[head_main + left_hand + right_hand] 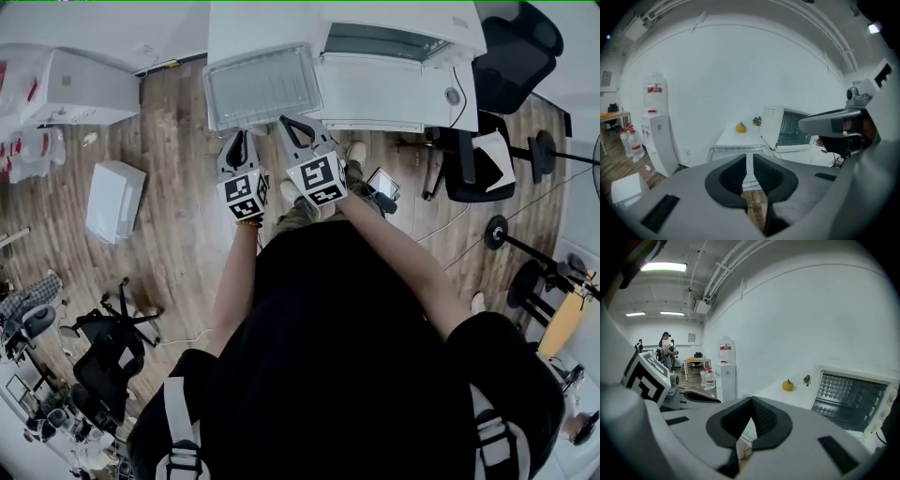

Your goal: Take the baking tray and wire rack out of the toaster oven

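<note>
Left gripper (243, 138) barely ajar, right gripper (291, 122) shut, both empty; baking tray (262, 86) lies out at twelve o'clock, wire rack unclear.

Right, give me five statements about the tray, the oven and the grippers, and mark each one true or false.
1. The tray is inside the oven. False: it is outside the oven, to its left in the head view.
2. A small orange thing sits on the table. True.
3. The right gripper has its jaws wide apart. False: they are together.
4. A water dispenser stands on the floor. True.
5. The left gripper and the right gripper are both at the tray's near edge. True.
</note>
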`<state>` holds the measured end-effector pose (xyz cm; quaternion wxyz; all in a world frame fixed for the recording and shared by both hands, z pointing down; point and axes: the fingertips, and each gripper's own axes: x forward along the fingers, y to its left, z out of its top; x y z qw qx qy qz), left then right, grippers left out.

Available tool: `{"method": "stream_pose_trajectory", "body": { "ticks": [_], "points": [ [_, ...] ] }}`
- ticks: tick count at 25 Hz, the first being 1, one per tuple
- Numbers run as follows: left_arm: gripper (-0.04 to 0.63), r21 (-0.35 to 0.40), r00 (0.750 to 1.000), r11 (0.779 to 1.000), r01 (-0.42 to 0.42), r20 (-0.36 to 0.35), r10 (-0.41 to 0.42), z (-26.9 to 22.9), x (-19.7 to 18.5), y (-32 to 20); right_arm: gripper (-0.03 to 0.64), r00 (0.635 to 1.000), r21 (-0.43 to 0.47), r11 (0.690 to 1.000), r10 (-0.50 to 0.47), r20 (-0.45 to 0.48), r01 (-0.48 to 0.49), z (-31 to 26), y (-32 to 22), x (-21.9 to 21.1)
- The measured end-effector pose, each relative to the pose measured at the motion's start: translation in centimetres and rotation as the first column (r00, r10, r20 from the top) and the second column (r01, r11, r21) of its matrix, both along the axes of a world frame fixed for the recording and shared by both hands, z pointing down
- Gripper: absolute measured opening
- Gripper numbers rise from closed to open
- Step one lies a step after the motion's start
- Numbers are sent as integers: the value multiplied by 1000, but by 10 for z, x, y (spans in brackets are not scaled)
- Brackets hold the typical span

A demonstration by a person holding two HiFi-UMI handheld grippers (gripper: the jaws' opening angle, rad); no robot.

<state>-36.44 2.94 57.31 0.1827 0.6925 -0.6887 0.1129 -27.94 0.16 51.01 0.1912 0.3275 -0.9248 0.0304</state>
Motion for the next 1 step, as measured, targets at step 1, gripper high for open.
{"method": "stream_pose_trajectory", "body": {
  "ticks": [1],
  "points": [
    [51,-25,999,1000,15,-36,-16,8,-2,0,29,1000,-1,1000,-4,-4,4,1,0,0]
  ]
}}
